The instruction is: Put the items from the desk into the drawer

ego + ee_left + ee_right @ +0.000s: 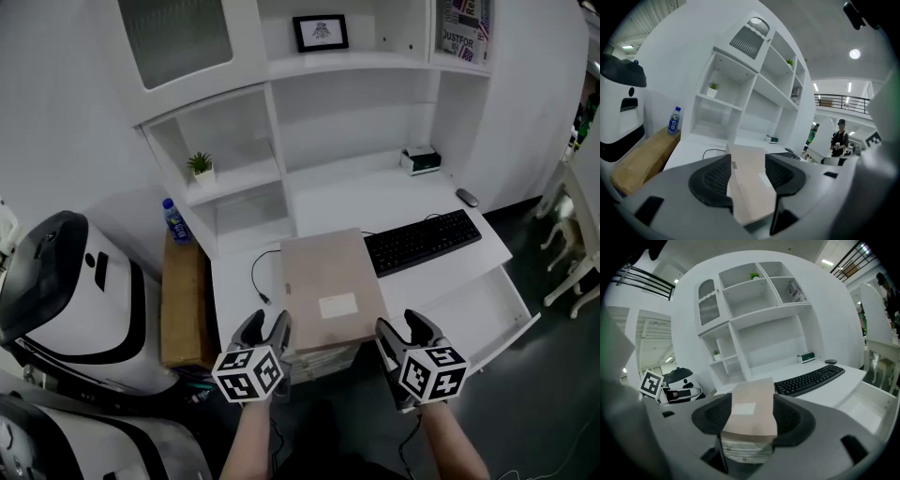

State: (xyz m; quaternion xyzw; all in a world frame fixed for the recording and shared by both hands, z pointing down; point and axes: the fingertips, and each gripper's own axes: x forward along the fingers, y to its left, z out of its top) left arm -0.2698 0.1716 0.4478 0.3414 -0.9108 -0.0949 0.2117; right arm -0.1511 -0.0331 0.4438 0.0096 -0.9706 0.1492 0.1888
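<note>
**Both grippers spread at the box's near corners**

The left gripper (pixel 266 328) stands with its jaws wide apart. In the left gripper view the near left edge of the box (pixel 328 286) shows in the gap between them, and neither pad is seen pressing on it. The right gripper (pixel 403 330) is spread just as wide. In the right gripper view the near end of the box fills the gap, a brown top over white layers. From the head view, each gripper sits just beside a near corner of the box, one on either side. Whether an inner finger touches the box cannot be told.

Both grippers point away from the person and a little downward, side by side and level with each other. The left forearm (pixel 255 441) and right forearm (pixel 457 445) reach in from the bottom edge.

The box lies flat on the desk (pixel 375 202) at its near edge, just left of the keyboard (pixel 422 241). A black cable (pixel 258 277) curls on the desk to the box's left. The drawer (pixel 487 305) is pulled out below the keyboard, right of the right gripper, showing its white bottom. In the shelf unit behind, a small plant (pixel 200 167) stands in a left compartment and a framed picture (pixel 320 32) on the top shelf.
</note>
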